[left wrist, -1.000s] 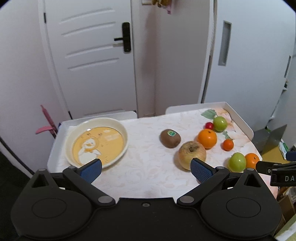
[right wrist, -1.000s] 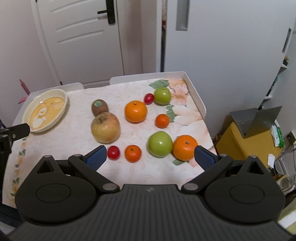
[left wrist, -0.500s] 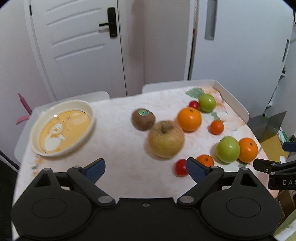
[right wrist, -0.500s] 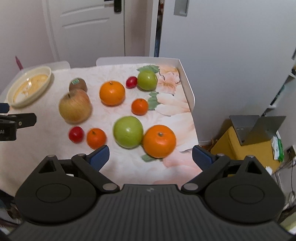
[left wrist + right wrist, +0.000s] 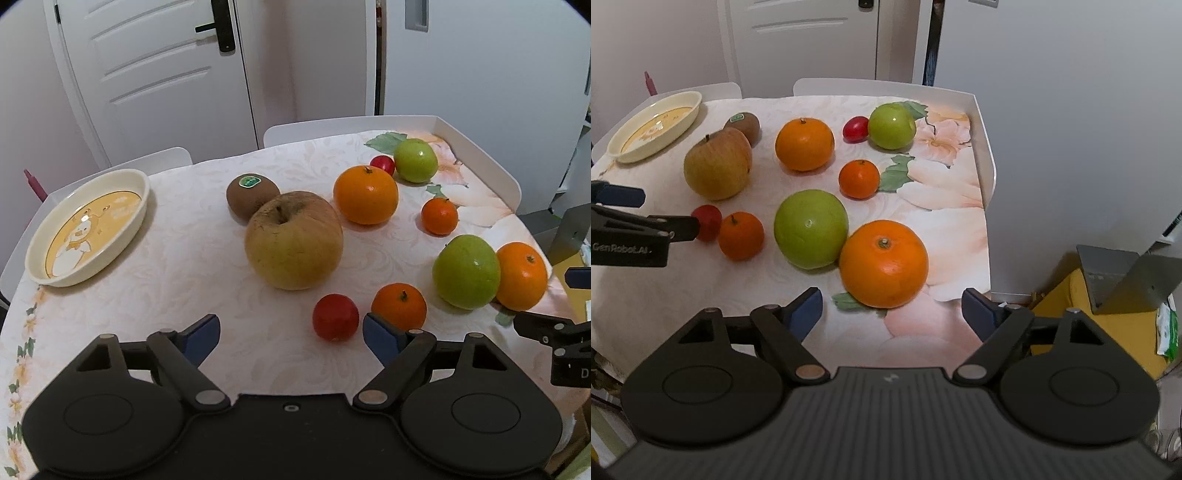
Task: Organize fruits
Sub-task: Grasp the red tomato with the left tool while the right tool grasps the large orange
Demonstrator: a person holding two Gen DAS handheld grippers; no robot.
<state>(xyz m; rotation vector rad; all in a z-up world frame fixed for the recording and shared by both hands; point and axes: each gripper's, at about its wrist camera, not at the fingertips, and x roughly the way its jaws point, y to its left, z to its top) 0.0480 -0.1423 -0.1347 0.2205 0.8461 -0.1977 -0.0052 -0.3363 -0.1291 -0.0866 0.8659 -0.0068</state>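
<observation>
The left gripper [image 5: 290, 332] hangs over the near edge of the table [image 5: 184, 266], its fingers [image 5: 201, 332] spread with nothing between them; they have just been closing a little. Just ahead of its right finger lie a small red fruit [image 5: 335, 316] and a small tangerine [image 5: 399, 306], close together. Further out sits the big yellowish apple [image 5: 293, 240], with a kiwi [image 5: 252, 194] touching it from behind. Off to the left stands a cream dish [image 5: 142, 201] with a yellow cartoon bottom, holding no fruit.

The right gripper [image 5: 892, 312] also has its fingers [image 5: 807, 308] spread on nothing, and they too have just been narrowing slightly. Right ahead between them lies a large orange [image 5: 884, 263], touching a large green apple [image 5: 810, 228] on its left. Beyond these come another small tangerine [image 5: 859, 179], a second large orange [image 5: 804, 144], and at the far side a smaller green apple [image 5: 892, 125] with a second red fruit [image 5: 855, 128] against it. All 10 fruits lie loose on the flowered cloth [image 5: 945, 177].
</observation>
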